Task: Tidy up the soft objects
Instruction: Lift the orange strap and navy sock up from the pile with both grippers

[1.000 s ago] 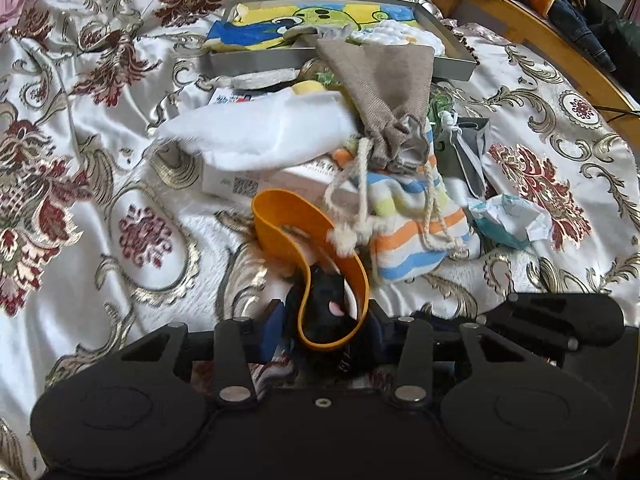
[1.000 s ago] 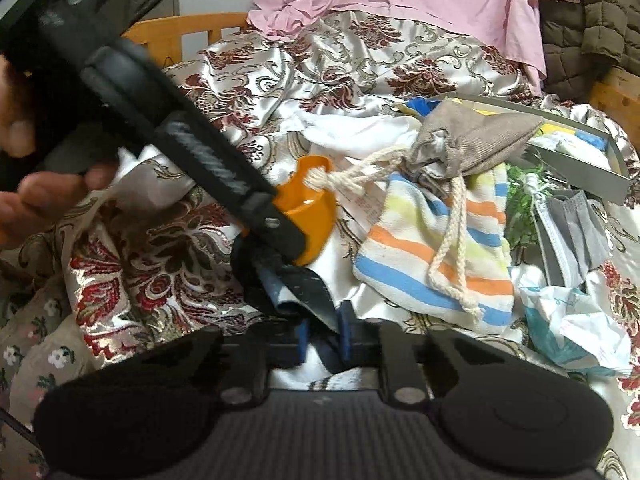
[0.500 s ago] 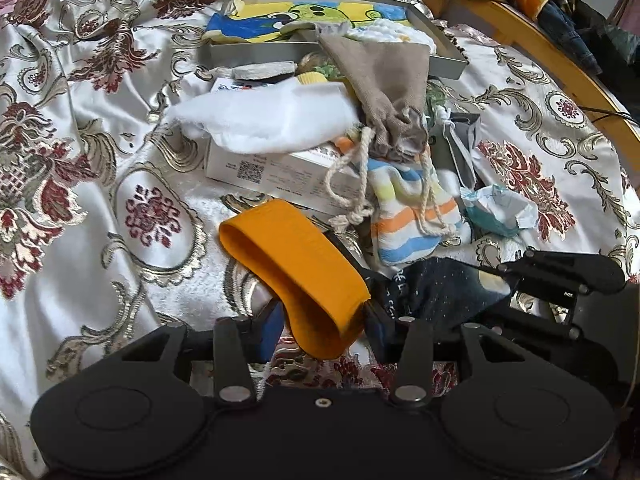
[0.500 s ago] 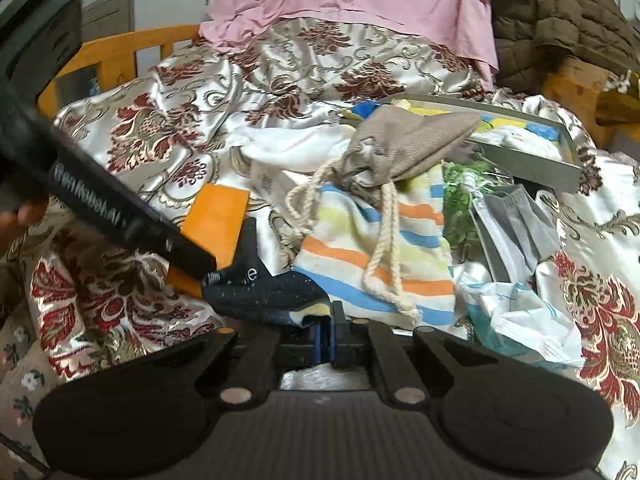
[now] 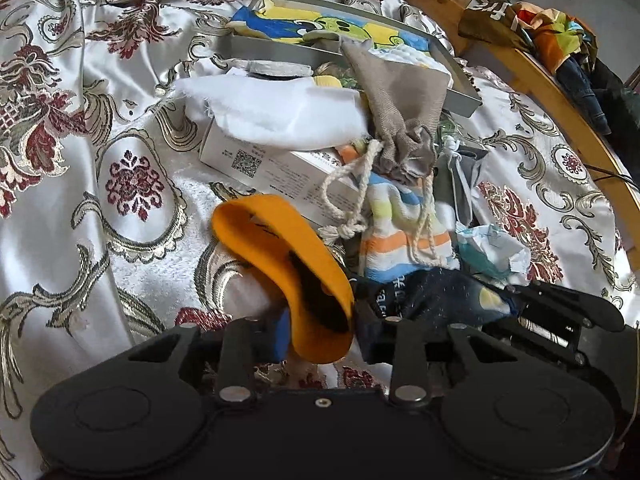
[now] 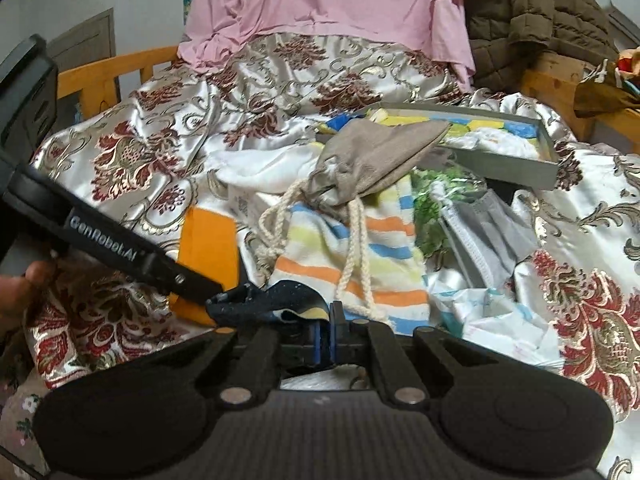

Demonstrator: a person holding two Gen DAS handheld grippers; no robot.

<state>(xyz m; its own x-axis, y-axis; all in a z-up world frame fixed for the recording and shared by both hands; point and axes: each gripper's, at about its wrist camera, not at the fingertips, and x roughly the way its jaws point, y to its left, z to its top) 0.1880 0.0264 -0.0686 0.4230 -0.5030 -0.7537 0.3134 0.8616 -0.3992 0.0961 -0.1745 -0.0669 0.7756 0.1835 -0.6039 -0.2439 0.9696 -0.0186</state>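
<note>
A dark navy sock [image 5: 432,292] with a wide orange cuff [image 5: 280,240] is stretched between my two grippers above the patterned bedspread. My left gripper [image 5: 320,332] has the orange cuff between its jaws, which are closing on it. In the right wrist view my right gripper [image 6: 325,320] is shut on the toe end of the navy sock [image 6: 276,300], with the left gripper's black finger [image 6: 160,268] reaching in from the left beside the cuff [image 6: 208,244]. In the left wrist view the right gripper's black body [image 5: 560,312] shows at the lower right.
Just beyond lies a pile: a beige drawstring pouch [image 5: 400,96], a striped cloth [image 5: 400,232], a white cloth [image 5: 280,112] on a white box [image 5: 272,168], a grey mask [image 6: 488,224]. A grey tray [image 5: 280,50] holds folded cloths. A wooden bed rail [image 5: 560,92] runs on the right.
The navy part, first bunched inside the orange cuff, has been pulled out to the right by the right gripper. The cuff has rolled over in the left gripper's jaws.
</note>
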